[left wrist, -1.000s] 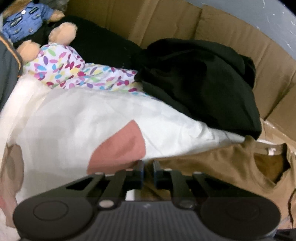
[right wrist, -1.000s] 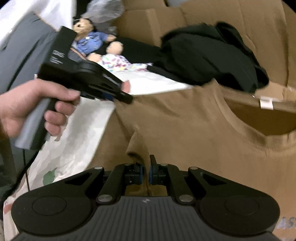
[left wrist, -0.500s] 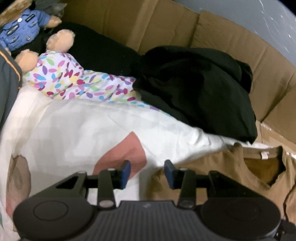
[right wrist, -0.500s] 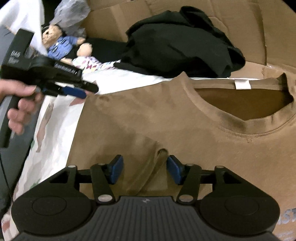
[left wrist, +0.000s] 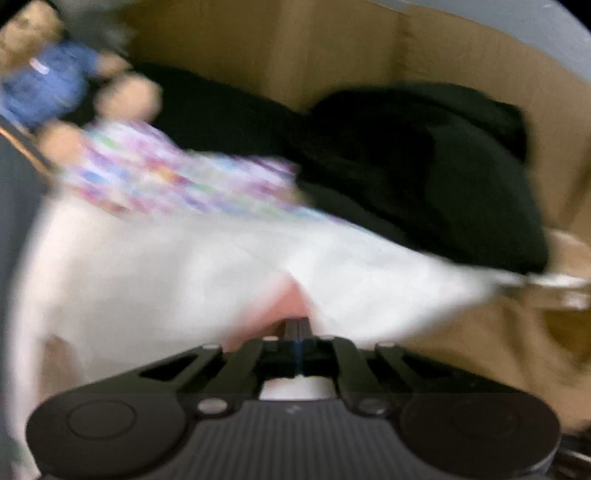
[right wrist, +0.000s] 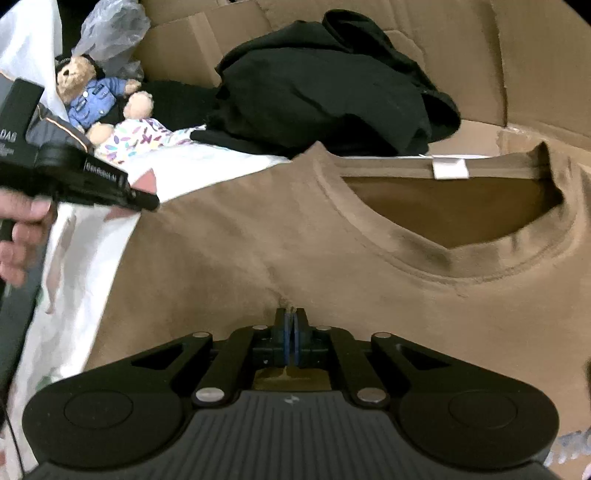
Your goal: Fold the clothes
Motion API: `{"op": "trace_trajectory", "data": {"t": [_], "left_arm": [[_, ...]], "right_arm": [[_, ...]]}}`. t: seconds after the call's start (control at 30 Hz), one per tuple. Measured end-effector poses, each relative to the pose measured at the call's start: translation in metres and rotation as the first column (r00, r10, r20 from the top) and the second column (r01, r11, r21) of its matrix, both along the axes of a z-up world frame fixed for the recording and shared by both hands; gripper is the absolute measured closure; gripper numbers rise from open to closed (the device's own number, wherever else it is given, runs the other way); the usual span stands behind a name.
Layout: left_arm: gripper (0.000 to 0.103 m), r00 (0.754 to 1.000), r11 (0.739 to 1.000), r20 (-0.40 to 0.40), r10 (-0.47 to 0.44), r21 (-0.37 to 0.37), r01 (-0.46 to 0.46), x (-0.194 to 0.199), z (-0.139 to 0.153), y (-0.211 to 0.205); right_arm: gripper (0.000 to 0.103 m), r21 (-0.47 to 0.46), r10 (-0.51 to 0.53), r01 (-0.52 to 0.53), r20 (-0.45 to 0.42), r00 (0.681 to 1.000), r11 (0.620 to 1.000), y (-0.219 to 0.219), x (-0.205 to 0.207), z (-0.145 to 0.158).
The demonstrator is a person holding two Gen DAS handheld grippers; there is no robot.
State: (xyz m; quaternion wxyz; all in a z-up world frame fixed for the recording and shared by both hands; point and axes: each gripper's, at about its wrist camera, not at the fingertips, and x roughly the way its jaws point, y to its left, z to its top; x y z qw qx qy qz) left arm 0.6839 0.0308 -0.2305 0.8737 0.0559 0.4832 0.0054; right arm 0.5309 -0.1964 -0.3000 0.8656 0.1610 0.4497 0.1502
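Right hand-held gripper (right wrist: 290,320): fingers pressed together, pinching a small raised fold of the brown cotton T-shirt (right wrist: 258,251) just below its neckline.
Brown T-shirt: spread flat, front up, round collar and white neck label toward the far side; its left edge overlaps the white printed sheet (right wrist: 74,266).
Left hand-held gripper (left wrist: 294,326): fingers closed together over the white sheet at a pink patch; the view is motion-blurred, so whether cloth sits between them cannot be told. In the right wrist view it hangs over the sheet, just beside the T-shirt's left shoulder edge, held in the person's left hand (right wrist: 18,236).
Black garment heap (right wrist: 325,85): bunched behind the T-shirt, against the brown cardboard wall (right wrist: 461,48).
Teddy bear in blue uniform (right wrist: 86,92): lies far left, next to a white cloth with coloured leaf print (right wrist: 140,138).
Crumpled clear plastic bag (right wrist: 110,29): behind the bear.
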Motion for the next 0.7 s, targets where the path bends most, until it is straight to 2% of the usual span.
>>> {"op": "trace_trajectory", "data": {"t": [0.07,0.1,0.13,0.17,0.2,0.23,0.3,0.43,0.57,0.7], "left_arm": [[0.101,0.999,0.997,0.001,0.033,-0.068,-0.033,0.002,0.005,0.01],[0.1,0.999,0.996,0.004,0.04,-0.084,-0.04,0.0,0.008,0.013],[0.099,0.999,0.996,0.007,0.036,-0.079,-0.035,-0.003,0.01,0.012],[0.092,1.0,0.997,0.007,0.03,-0.076,-0.029,-0.008,0.012,0.012],[0.087,1.0,0.997,0.007,0.026,-0.078,-0.026,-0.011,0.013,0.012],[0.086,1.0,0.996,0.008,0.028,-0.085,-0.027,-0.015,0.014,0.012],[0.08,0.999,0.994,0.012,0.03,-0.101,-0.029,-0.026,0.016,0.01],[0.079,1.0,0.989,-0.006,0.016,-0.15,-0.017,-0.054,0.021,0.006],[0.075,1.0,0.983,-0.005,0.007,-0.182,-0.008,-0.083,0.026,0.003],[0.075,1.0,0.972,-0.001,-0.002,-0.236,0.002,-0.121,0.032,0.001]], "right_arm": [[0.099,-0.019,0.02,-0.02,0.0,1.0,1.0,0.002,0.0,0.003],[0.094,-0.022,0.031,-0.031,-0.002,1.0,0.999,0.001,-0.001,0.007],[0.086,-0.026,0.043,-0.043,-0.005,0.999,0.999,0.0,-0.001,0.01],[0.078,-0.029,0.054,-0.054,-0.007,0.999,0.998,0.0,-0.002,0.013],[0.062,-0.025,0.057,-0.057,0.002,0.998,0.998,-0.003,-0.004,0.017],[0.054,-0.022,0.054,-0.053,0.016,0.998,0.998,-0.007,-0.008,0.02],[0.054,-0.029,0.051,-0.05,0.027,0.998,0.998,-0.012,-0.013,0.023],[0.054,-0.042,0.087,-0.085,0.043,0.995,0.995,-0.023,-0.024,0.03],[0.054,-0.1,0.131,-0.125,0.063,0.989,0.987,-0.038,-0.038,0.041],[0.054,-0.142,0.148,-0.137,0.072,0.986,0.98,-0.069,-0.054,0.06]]}}
